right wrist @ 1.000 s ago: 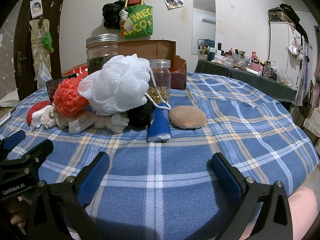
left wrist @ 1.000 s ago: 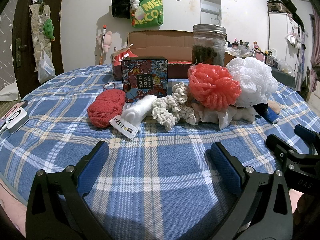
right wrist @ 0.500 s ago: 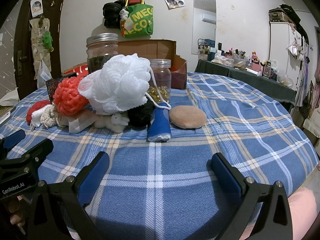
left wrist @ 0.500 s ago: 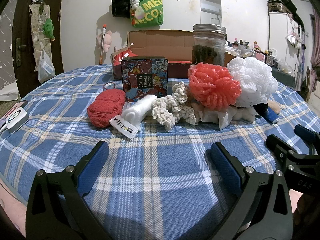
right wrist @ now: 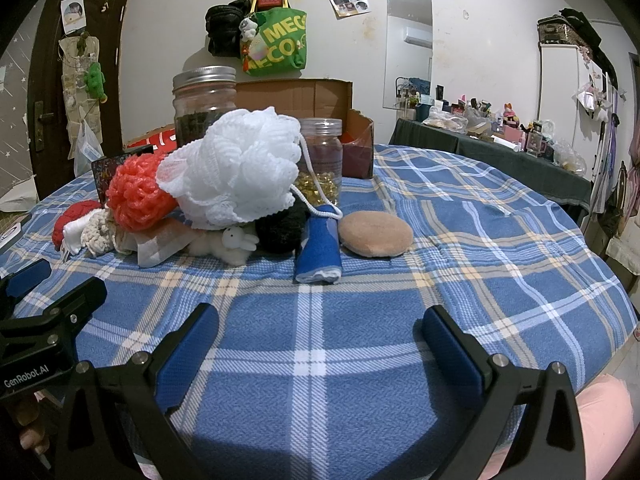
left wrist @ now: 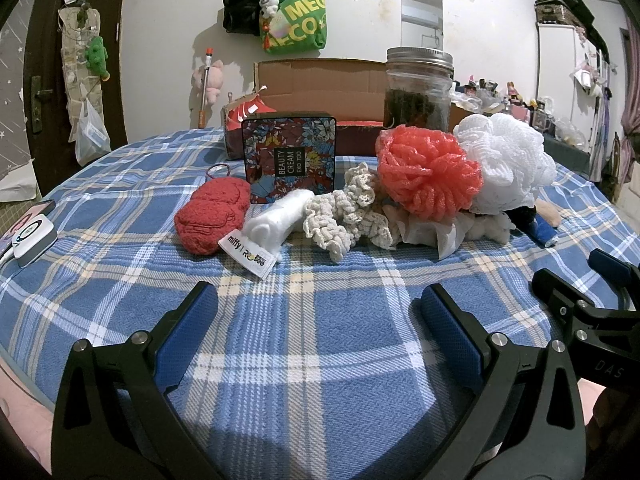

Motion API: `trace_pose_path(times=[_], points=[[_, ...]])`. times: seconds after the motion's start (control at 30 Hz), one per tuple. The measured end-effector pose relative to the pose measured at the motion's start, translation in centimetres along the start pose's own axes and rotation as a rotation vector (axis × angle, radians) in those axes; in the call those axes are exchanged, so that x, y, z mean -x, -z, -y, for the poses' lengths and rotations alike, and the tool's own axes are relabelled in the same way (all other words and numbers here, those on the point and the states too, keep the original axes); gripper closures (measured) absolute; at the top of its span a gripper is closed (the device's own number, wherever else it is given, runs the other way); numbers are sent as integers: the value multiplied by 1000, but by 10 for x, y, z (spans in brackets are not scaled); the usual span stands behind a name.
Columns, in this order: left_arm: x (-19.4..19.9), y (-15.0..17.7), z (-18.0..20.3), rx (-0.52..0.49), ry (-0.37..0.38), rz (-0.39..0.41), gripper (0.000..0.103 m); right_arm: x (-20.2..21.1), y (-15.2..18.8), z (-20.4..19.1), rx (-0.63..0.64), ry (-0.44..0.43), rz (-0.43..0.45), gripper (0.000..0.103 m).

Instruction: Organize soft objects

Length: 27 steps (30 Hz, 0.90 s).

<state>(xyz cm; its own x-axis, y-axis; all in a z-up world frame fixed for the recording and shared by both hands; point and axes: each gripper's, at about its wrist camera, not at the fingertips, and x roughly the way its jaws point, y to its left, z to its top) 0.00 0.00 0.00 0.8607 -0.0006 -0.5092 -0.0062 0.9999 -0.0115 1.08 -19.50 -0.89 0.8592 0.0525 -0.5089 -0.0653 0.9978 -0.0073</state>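
Observation:
A row of soft things lies across the blue plaid cloth (left wrist: pixel 320 344): a red knitted pouch (left wrist: pixel 212 216), a white plush with a label (left wrist: pixel 276 220), a cream crocheted piece (left wrist: pixel 344 216), a coral mesh sponge (left wrist: pixel 428 172), a white mesh sponge (left wrist: pixel 504 160). The right wrist view adds a black puff (right wrist: pixel 280 228), a small white bunny (right wrist: pixel 236 240), a blue rolled cloth (right wrist: pixel 320 248) and a tan round pad (right wrist: pixel 376 232). My left gripper (left wrist: pixel 316 312) is open and empty, short of the row. My right gripper (right wrist: pixel 320 332) is open and empty, short of the blue cloth.
Behind the row stand a flowered tin (left wrist: pixel 290 156), a tall glass jar (left wrist: pixel 418 88), a smaller jar of yellow bits (right wrist: pixel 322 160) and an open cardboard box (left wrist: pixel 320 84). A small white device (left wrist: pixel 32 236) lies at the left edge. A cluttered dark table (right wrist: pixel 500 140) stands at the right.

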Motion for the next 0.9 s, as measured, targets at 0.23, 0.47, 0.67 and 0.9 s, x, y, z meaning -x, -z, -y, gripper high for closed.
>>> trace_pose_path(times=[0.23, 0.47, 0.67, 0.9], points=[[0, 0, 0, 0, 0, -1, 0, 0, 0, 0, 0, 0, -1, 0], [0, 0, 0, 0, 0, -1, 0, 0, 0, 0, 1, 0, -1, 0], [0, 0, 0, 1, 1, -4, 0, 0, 0, -1, 0, 0, -5, 0], [5, -4, -2, -1, 47, -21, 0, 2, -3, 2, -17, -24, -25, 0]])
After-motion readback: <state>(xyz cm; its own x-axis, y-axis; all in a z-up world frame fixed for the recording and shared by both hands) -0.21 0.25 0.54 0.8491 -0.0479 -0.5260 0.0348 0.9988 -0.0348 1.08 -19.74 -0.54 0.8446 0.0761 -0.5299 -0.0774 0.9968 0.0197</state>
